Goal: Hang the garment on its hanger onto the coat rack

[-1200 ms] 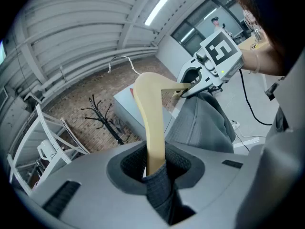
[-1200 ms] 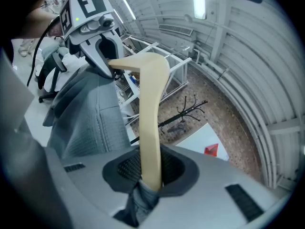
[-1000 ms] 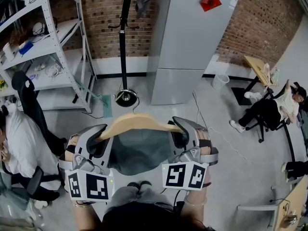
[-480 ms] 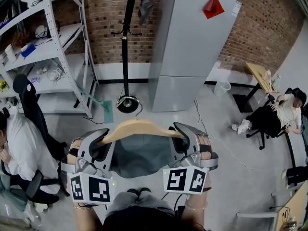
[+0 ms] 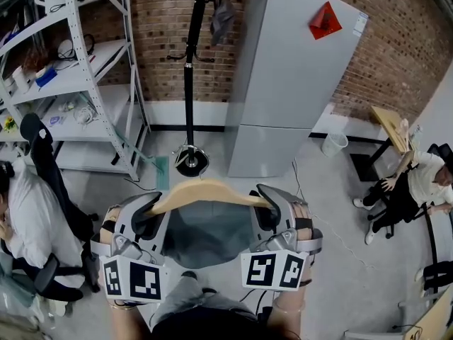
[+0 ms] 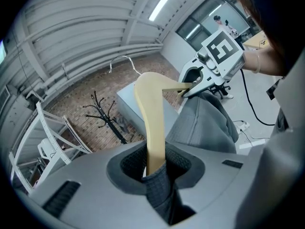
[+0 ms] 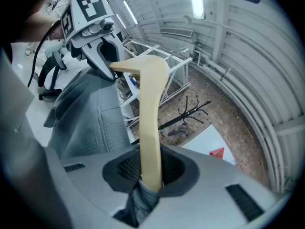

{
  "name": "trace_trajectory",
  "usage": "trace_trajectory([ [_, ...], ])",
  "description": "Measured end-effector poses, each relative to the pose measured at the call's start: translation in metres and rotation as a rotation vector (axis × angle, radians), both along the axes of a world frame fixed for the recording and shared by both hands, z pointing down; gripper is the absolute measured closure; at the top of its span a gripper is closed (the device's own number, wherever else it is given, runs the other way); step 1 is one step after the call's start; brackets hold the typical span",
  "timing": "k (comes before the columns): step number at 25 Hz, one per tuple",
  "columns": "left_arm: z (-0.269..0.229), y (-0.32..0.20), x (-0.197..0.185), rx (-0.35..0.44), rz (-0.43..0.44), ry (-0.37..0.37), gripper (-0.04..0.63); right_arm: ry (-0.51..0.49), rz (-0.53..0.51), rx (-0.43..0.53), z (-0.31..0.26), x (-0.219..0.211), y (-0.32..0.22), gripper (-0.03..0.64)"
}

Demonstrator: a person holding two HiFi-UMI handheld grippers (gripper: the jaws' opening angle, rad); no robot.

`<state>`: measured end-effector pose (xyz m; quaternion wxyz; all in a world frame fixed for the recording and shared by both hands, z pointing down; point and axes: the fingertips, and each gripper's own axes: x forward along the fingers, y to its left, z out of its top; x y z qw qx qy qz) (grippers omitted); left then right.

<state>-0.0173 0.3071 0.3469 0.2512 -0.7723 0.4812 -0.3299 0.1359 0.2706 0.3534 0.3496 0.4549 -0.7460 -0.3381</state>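
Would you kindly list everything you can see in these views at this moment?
wooden hanger: one, pale wood, held between both claws.
garment: one, grey, draped on the hanger.
coat rack: one, black, by the brick wall ahead.
cloth: one, grey, hanging on the coat rack.
refrigerator: one, grey, right of the rack.
sign: one, red, on the refrigerator.
shelving unit: one, white, at left.
bin: one, white, right of the refrigerator.
seated people: two, white tops, far left and far right.
left claw: one, grey, shut on the hanger's left end.
right claw: one, grey, shut on its right end.
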Motion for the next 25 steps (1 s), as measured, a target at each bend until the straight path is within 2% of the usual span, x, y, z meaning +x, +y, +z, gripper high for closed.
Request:
trace_trajectory([
  [10,0.003,-0.074,-0.011,-0.008,0.012,-0.002,0.512,0.0,0.011,0.001,0.001,-0.011,-0.073,0.537],
  [25,-0.005,-0.203,-0.082,0.029,0.054,0.003,0.512,0.021,0.042,0.023,-0.007,-0.081,-0.194,0.538],
])
